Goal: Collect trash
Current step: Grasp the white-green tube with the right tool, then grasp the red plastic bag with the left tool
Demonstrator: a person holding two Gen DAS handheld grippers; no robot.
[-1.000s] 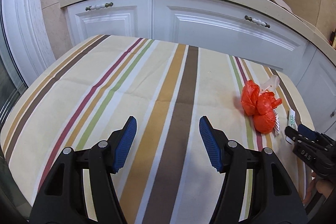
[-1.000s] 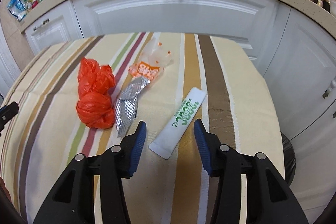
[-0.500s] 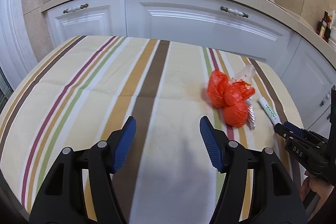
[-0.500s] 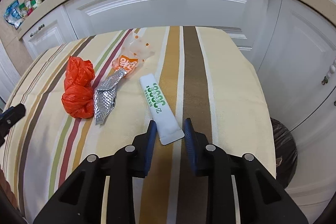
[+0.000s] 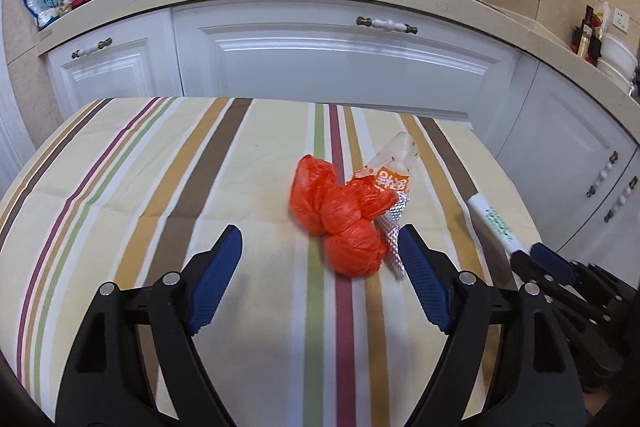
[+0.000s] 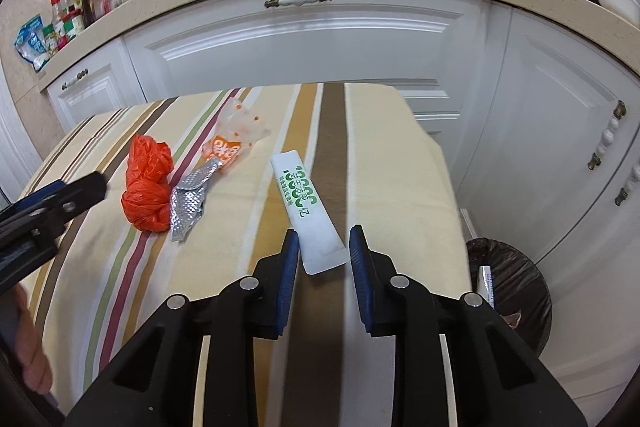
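Trash lies scattered on the striped tablecloth [image 6: 380,155]: a white sachet [image 6: 308,211] with green print, a crumpled orange bag [image 6: 146,187], a silver foil wrapper [image 6: 190,199] touching it, and a clear packet with orange print [image 6: 236,139] just beyond the foil. In the right wrist view the sachet's near end sits between the fingers of the right gripper [image 6: 324,251], pointing toward 11 o'clock. The jaws stand narrowly apart with gaps on both sides of the sachet, so nothing is held. A black-lined bin [image 6: 516,283] sits at 3 o'clock, below the table edge.

In the left wrist view the left gripper [image 5: 320,255] is spread wide and empty, the orange bag at 12 o'clock just ahead of its tips.

Judging from this, the main risk is on the right side. The sachet is flat and thin, so the pads may close above it and slide off, or pinch the cloth along with it and drag the fabric. A grip on only the near corner could let it swing and drop short of the bin. On the left, the foil touches the orange bag beside the right pad [image 5: 424,279]; closing there may snag or push the foil. The two grippers are also near each other and could collide.
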